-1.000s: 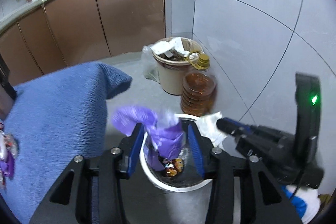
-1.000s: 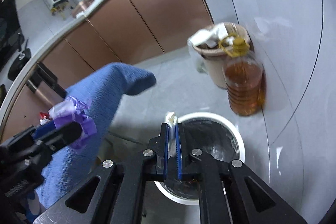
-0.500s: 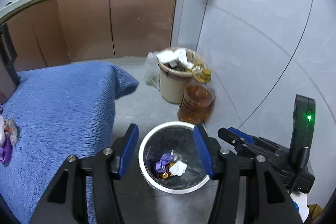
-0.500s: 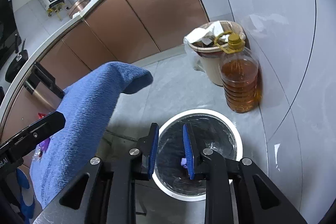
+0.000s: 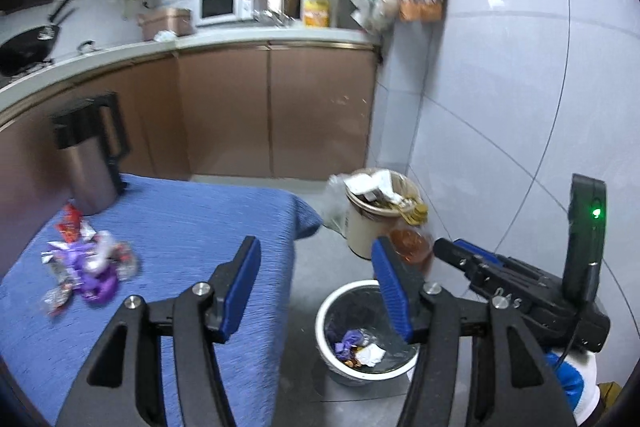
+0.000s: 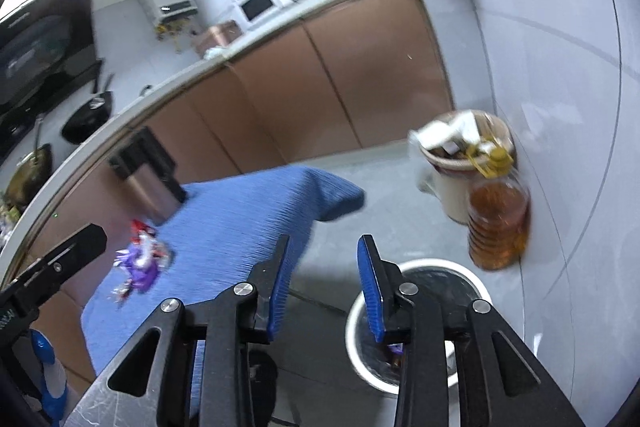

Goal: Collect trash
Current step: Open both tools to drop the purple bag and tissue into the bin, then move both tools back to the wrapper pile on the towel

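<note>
Your left gripper [image 5: 316,279] stands wide open with nothing between its blue pads, held above the edge of the blue tablecloth [image 5: 192,227] and the floor beside it. At the far left of the cloth lies the remaining trash: a loose pile of wrappers [image 5: 86,263], purple and silver foil with red pieces at the back, blurred, just in front of a steel kettle [image 5: 90,159] with a black handle. Right of the table edge, on the floor, sits the white-rimmed bin [image 5: 362,335] lined in black. The left wrist view looks into it and shows a purple wrapper, a white crumpled scrap and some brown bits at the bottom. Behind the bin stand a beige pail [image 5: 376,215] heaped with paper and a bottle of amber oil [image 5: 412,247] against the tiled wall. Your right gripper [image 6: 324,283] is likewise open and empty, though its pads stand closer together than the left's; it hangs over the floor between table and bin. The right wrist view shows the oil bottle in full, yellow cap and handle, touching the pail, which the left view half hides behind a finger. It shows only a sliver of the bin's contents, the rest covered by the right finger [image 6: 372,291].
</note>
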Action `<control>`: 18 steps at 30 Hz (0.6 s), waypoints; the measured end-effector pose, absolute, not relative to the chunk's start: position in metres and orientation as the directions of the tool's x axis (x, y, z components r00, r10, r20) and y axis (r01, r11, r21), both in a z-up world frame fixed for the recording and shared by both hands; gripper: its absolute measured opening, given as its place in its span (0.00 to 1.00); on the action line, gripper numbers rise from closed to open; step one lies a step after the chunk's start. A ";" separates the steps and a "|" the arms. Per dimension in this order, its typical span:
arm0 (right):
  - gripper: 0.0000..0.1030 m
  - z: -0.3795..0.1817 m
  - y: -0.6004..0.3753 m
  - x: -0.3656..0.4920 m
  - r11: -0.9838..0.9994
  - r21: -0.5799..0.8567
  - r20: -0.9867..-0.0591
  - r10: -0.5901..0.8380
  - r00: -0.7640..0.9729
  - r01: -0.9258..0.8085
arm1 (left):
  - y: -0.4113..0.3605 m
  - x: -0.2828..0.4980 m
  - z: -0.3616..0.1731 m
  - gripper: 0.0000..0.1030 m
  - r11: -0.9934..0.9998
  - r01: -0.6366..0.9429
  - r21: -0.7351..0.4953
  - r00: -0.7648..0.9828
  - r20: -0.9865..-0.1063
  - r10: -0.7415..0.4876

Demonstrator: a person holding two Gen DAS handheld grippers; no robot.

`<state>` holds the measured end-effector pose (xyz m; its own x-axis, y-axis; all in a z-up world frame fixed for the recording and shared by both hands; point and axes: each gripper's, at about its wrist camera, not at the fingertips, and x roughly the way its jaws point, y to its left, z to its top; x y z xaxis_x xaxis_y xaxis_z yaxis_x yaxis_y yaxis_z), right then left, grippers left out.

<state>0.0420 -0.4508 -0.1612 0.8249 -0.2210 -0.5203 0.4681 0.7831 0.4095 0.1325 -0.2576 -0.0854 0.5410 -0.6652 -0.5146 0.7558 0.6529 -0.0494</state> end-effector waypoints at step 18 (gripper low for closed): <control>0.42 -0.082 -0.355 0.059 0.913 0.327 -0.389 -0.104 0.915 0.243 | -0.107 0.150 -0.074 0.55 0.825 0.555 -0.102 0.719 -0.440 -0.538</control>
